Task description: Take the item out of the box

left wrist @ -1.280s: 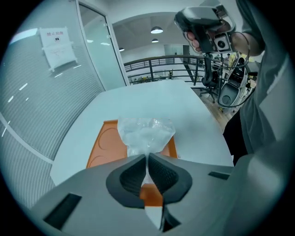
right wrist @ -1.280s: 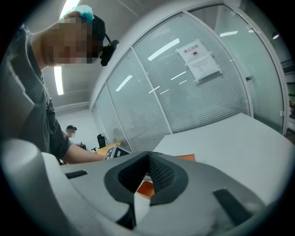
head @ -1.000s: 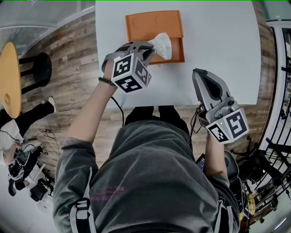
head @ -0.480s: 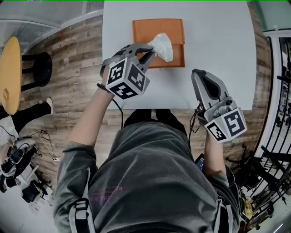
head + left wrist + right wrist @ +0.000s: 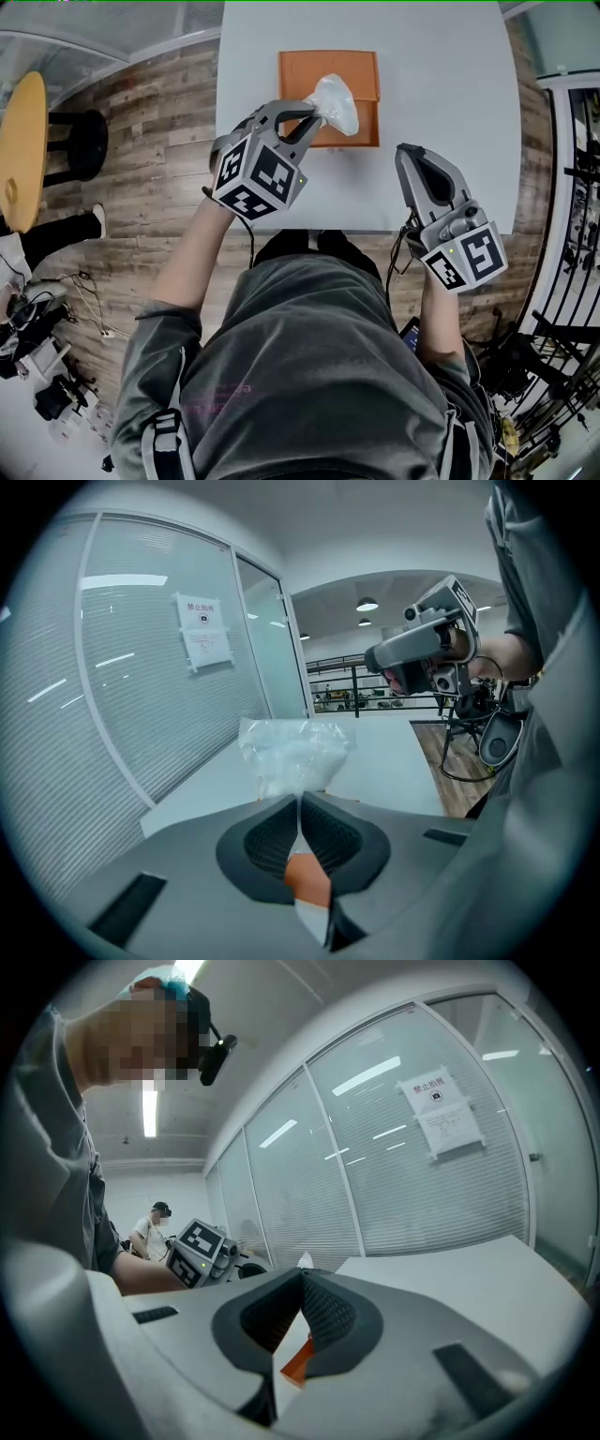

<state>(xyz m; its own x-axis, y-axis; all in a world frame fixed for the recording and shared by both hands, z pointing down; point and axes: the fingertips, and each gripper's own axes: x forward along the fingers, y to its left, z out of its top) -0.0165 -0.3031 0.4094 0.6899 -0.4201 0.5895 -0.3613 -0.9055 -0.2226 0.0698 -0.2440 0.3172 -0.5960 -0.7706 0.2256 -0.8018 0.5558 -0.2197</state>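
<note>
An orange box (image 5: pixel 305 73) lies flat on the white table (image 5: pixel 450 75). Above its near right part hangs a clear plastic bag (image 5: pixel 336 101) with something white inside. My left gripper (image 5: pixel 314 112) is shut on the bag's lower edge. In the left gripper view the bag (image 5: pixel 295 754) stands up just beyond the closed jaw tips (image 5: pixel 298 801), and a strip of the box (image 5: pixel 305 878) shows between the pads. My right gripper (image 5: pixel 405 155) hovers over the table's near edge, right of the box, shut and holding nothing; its tips (image 5: pixel 302 1274) meet in its own view.
A round yellow table (image 5: pixel 19 150) and a black stool (image 5: pixel 84 141) stand on the wood floor at the left. A metal railing (image 5: pixel 572 187) runs along the right. Glass partition walls (image 5: pixel 159 696) stand behind the table. Another person (image 5: pixel 155 1227) is far off.
My left gripper has risen with the bag, lifting it higher over the box. The right gripper has barely shifted.
</note>
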